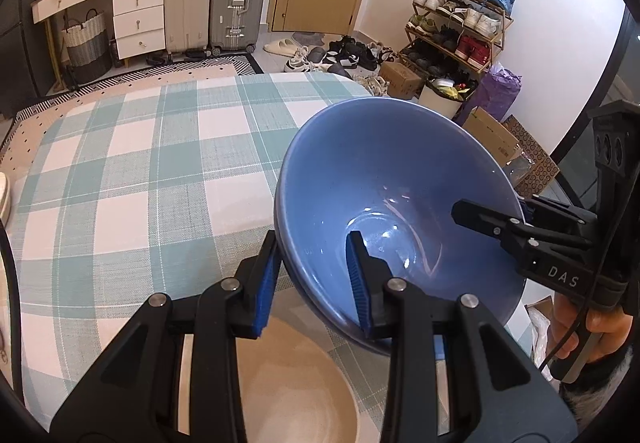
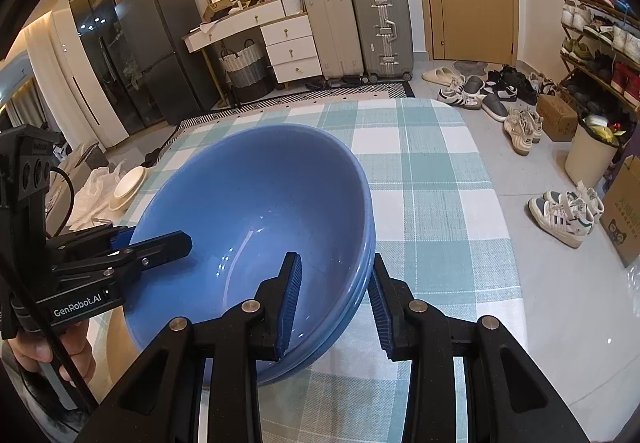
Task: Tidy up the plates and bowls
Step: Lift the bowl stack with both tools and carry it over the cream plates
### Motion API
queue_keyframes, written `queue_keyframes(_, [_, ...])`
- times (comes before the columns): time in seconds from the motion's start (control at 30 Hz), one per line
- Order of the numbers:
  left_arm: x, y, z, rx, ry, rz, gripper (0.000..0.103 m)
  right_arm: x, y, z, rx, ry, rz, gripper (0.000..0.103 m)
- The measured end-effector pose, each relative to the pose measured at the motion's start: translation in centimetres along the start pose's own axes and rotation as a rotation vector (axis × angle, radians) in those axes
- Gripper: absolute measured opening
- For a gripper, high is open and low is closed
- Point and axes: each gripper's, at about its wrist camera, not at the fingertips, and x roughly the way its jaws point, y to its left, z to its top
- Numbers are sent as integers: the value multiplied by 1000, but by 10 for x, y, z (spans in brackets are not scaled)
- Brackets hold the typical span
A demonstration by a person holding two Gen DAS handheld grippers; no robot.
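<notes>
A stack of blue bowls point(image 1: 392, 179) point(image 2: 256, 211) is tilted above the checked tablecloth point(image 1: 132, 171) point(image 2: 432, 211). My left gripper point(image 1: 314, 275) straddles its near rim, one pad inside and one outside, with a gap at the wall. My right gripper point(image 2: 336, 299) straddles the opposite rim the same way, jaws apart. Each gripper shows in the other's view, the right one in the left wrist view point(image 1: 520, 231) and the left one in the right wrist view point(image 2: 132, 247). A beige plate point(image 1: 296, 383) lies on the table below my left gripper.
White dishes point(image 2: 128, 185) sit on a bag off the table's left edge. Beyond the table's far edge are suitcases point(image 1: 216, 3), a dresser point(image 1: 136, 15), a shoe rack point(image 1: 456, 23), loose shoes point(image 2: 520, 127) and boxes point(image 1: 496, 135) on the floor.
</notes>
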Motion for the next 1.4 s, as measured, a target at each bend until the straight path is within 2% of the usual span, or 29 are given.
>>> queue_keyframes(0.73, [-108, 12, -36, -37, -85, 76, 30, -48, 68, -9, -77, -60, 39, 35])
queue_keyframes(0.97, [-138, 24, -55, -55, -103, 100, 30, -52, 92, -13, -106, -62, 64, 35])
queue_keyframes(1.4, [-171, 58, -87, -100, -111, 159, 30, -41, 134, -23, -155, -45, 119, 35])
